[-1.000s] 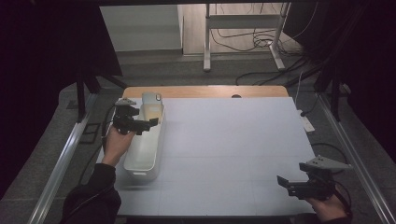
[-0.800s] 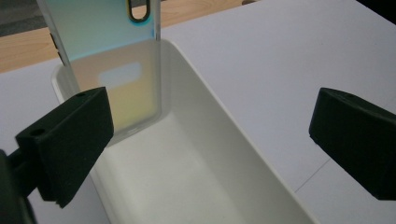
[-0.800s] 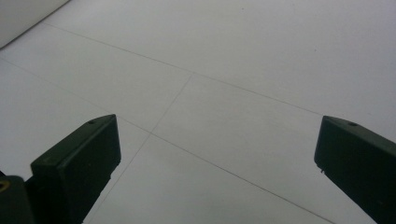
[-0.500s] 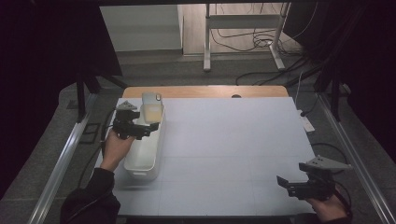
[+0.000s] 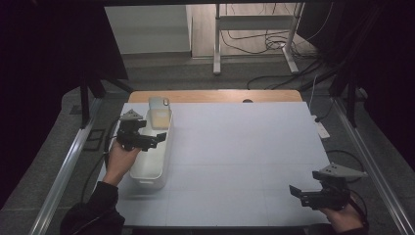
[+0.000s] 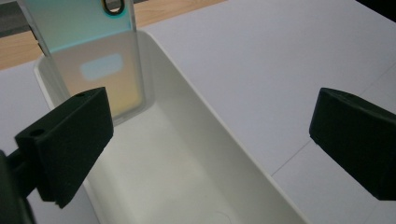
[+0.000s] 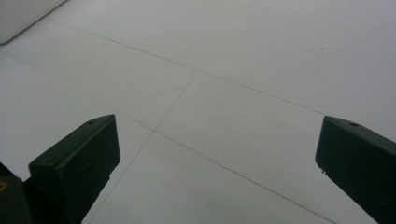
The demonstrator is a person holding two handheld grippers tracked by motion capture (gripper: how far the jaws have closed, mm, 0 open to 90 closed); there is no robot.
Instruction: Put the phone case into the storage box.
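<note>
Phone (image 6: 88,51) leans at bin (image 5: 156,166) end wall — left gripper (image 5: 147,140) spread above.

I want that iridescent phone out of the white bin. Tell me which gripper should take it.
Left. The left gripper hangs open over the white plastic bin, facing the iridescent flat phone propped at its far end. The right gripper is at the opposite near corner.

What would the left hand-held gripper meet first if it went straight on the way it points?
Probably the inside of the white bin, below the leaning iridescent card; the left hand-held gripper is open, though depth is unclear.
</note>
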